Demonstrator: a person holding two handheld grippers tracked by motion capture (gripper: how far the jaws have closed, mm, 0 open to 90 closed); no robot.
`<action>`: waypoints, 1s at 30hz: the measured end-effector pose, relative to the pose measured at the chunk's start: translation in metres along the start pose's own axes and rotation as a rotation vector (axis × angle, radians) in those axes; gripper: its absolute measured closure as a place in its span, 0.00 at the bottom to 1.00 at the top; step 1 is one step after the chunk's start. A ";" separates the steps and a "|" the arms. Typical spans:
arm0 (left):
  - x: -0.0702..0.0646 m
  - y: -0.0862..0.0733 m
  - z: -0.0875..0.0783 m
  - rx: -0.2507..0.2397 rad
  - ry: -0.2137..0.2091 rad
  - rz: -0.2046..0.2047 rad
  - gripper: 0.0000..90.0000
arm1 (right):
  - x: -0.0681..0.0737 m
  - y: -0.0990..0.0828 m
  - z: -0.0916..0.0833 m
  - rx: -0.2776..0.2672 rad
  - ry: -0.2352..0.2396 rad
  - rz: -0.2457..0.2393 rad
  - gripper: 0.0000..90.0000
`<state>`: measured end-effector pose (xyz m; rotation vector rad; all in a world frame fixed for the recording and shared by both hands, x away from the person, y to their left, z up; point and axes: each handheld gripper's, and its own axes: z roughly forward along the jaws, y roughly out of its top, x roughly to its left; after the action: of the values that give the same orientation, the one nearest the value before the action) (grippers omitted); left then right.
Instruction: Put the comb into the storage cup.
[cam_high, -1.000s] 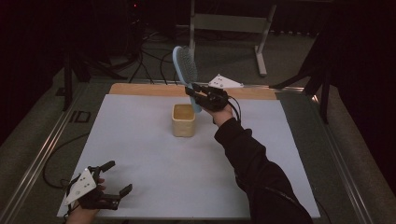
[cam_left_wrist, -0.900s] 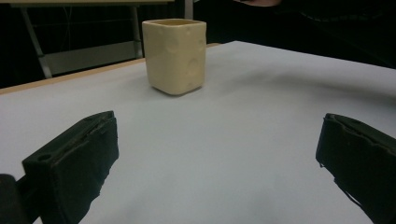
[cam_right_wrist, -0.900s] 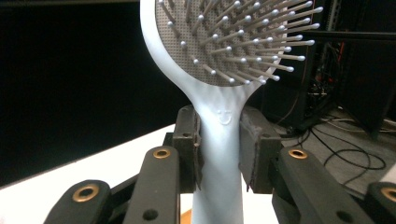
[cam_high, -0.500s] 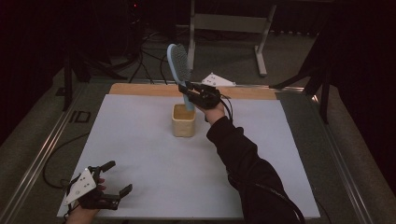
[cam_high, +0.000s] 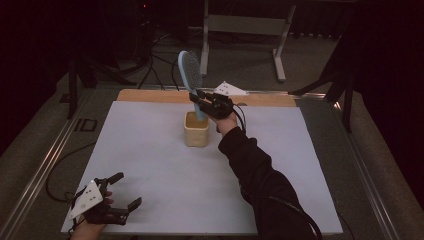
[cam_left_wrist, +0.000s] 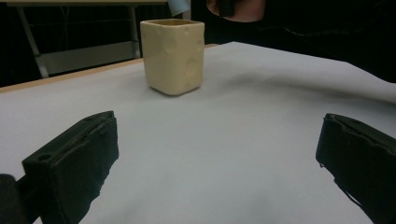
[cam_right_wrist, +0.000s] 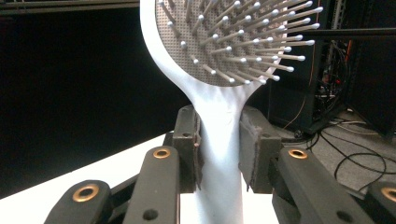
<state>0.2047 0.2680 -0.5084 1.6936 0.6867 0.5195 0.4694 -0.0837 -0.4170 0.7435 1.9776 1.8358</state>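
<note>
Blue hairbrush (cam_high: 190, 75) upright over beige cup (cam_high: 196, 129), handle entering it.
Your right gripper (cam_right_wrist: 219, 144) clamps the handle just below the bristle head, likely to steer it into the cup. Your left gripper (cam_high: 111, 200) rests open at the table's (cam_high: 150, 160) near edge, clear of the work.

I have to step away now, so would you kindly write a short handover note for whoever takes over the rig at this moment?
Right gripper: shut on the light blue hairbrush at its neck, bristle head up, held above the cup.
Left gripper: open and holding nothing, low over the near left corner of the white table.
Beige cup: upright near the table's middle, toward the far side.
Done: brush is gripped and its handle end looks to be at or just inside the cup's mouth; how deep it sits is hidden.
Left, probably: lower the brush in fully if it belongs there, then release.
</note>
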 end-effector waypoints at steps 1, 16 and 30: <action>0.000 0.000 0.000 -0.001 0.000 0.000 0.00 | 0.000 -0.001 0.000 0.001 0.001 0.001 0.78; 0.000 0.000 0.000 0.000 -0.003 0.001 0.00 | -0.001 -0.021 0.003 0.052 0.023 0.009 0.78; 0.000 -0.001 0.001 0.002 -0.005 0.000 0.00 | -0.001 -0.031 0.003 0.098 0.003 0.036 0.78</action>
<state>0.2049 0.2677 -0.5091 1.6969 0.6834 0.5144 0.4678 -0.0824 -0.4481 0.8106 2.0821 1.7715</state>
